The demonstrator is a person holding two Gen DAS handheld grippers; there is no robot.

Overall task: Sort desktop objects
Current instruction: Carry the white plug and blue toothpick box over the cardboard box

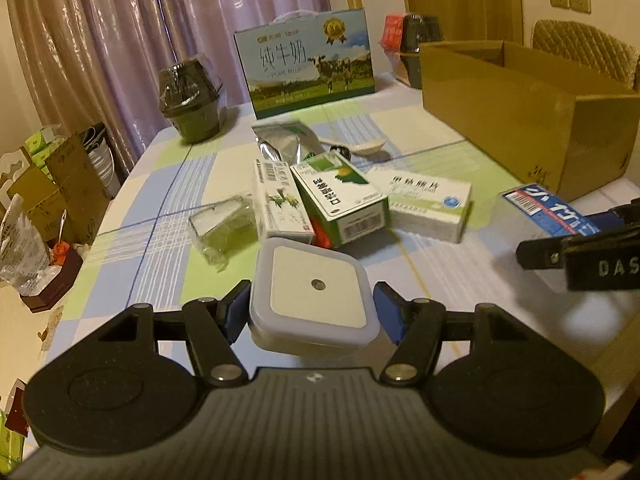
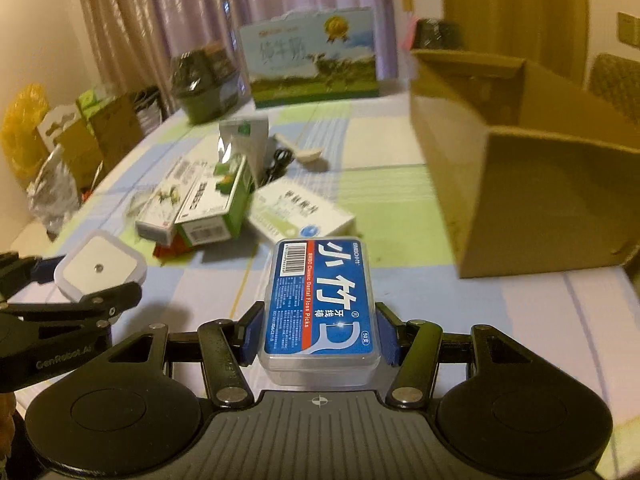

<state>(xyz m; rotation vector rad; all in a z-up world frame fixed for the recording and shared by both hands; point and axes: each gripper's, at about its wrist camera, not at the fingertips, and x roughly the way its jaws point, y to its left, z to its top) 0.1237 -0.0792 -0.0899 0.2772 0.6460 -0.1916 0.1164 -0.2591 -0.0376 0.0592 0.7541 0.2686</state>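
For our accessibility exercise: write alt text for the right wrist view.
The right gripper clamps a blue dental floss pick box above a checked tablecloth. An open cardboard box stands to the right; medicine boxes lie ahead, and the left gripper holds a white square device.

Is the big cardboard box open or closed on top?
Open. The cardboard box shows its inner walls, with no flaps covering the top. Whether anything lies inside cannot be told.

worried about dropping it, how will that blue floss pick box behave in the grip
The floss pick box looks like a rigid clear plastic case, so it probably won't flex. Its smooth glossy walls may slip between the right hand-held gripper pads. It is likely light, and being flat, unlikely to roll.
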